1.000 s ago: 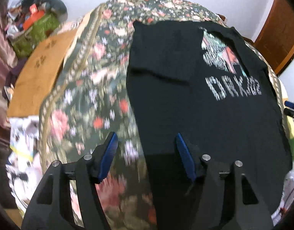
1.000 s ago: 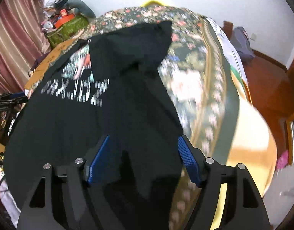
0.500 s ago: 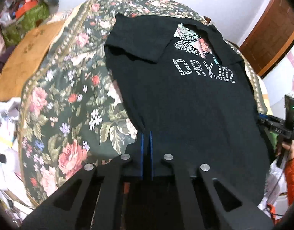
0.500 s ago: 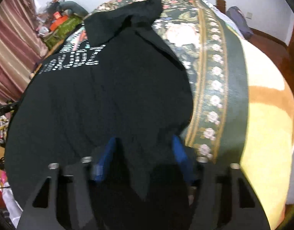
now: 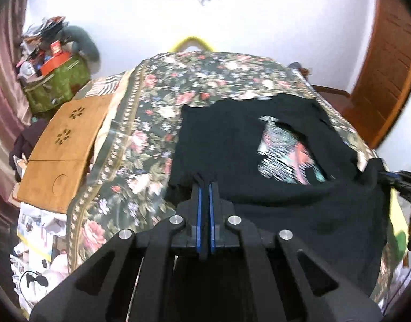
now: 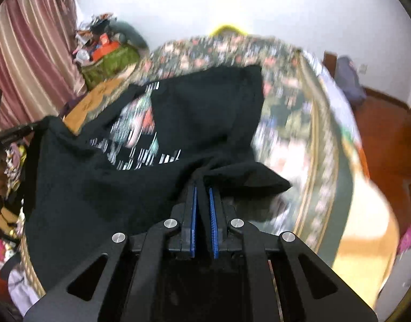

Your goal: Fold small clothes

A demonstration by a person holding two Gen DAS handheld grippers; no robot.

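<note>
Between the blue pads of both tools lies the hem of a black T-shirt (image 5: 232, 145), a small garment with a pale, multicoloured print on its chest. The left gripper (image 5: 204, 185) is pinched tight on the near left corner of the hem, its jaws almost touching with only the cloth between them. The right gripper (image 6: 202, 185) has just been closing and now clamps a bunched fold of the same shirt (image 6: 205, 112) at the near right corner, the fabric gathered into a ridge that runs up from its pads. Ahead of both tools the shirt is lifted at the near edge and drapes away onto the bed, its far part lying flat with one sleeve folded in over the print. In the left wrist view the right-hand tool shows at the far right edge, holding the shirt's other corner so the hem stretches between the two.

Under the shirt spreads a dark floral bedspread (image 5: 157, 102) with a pale patterned border. To the left of the left gripper, beyond the bedspread's edge, rests a brown wooden board (image 5: 63, 150) with cut-out flower shapes, and further ahead on that side stands a green bag (image 5: 58, 86) heaped with clutter. Pink striped curtains (image 6: 31, 61) hang to the left of the right gripper, and a white wall (image 5: 259, 26) closes the room ahead.
</note>
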